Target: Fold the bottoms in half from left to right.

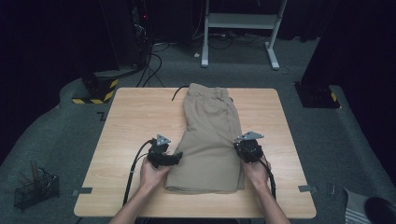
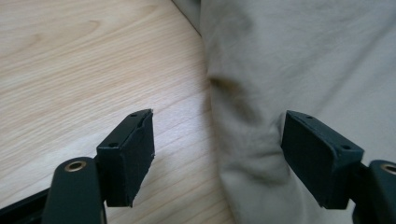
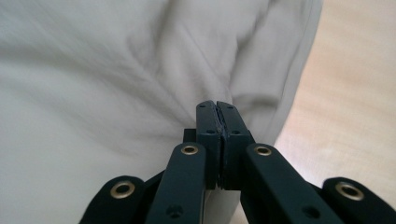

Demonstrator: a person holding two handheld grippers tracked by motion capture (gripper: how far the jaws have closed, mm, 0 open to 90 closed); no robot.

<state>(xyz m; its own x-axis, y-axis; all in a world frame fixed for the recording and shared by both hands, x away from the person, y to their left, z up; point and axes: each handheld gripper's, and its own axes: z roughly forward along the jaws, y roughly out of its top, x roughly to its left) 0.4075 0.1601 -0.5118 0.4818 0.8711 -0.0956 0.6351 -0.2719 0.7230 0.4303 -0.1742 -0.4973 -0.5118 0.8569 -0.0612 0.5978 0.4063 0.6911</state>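
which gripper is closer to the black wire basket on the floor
Left. The left gripper sits at the shorts' left edge, nearer the wire basket; the right gripper is at their right edge.

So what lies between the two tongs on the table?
In the high view, the folded khaki shorts span the stretch between the left tongs and right tongs, lying on the wooden table.
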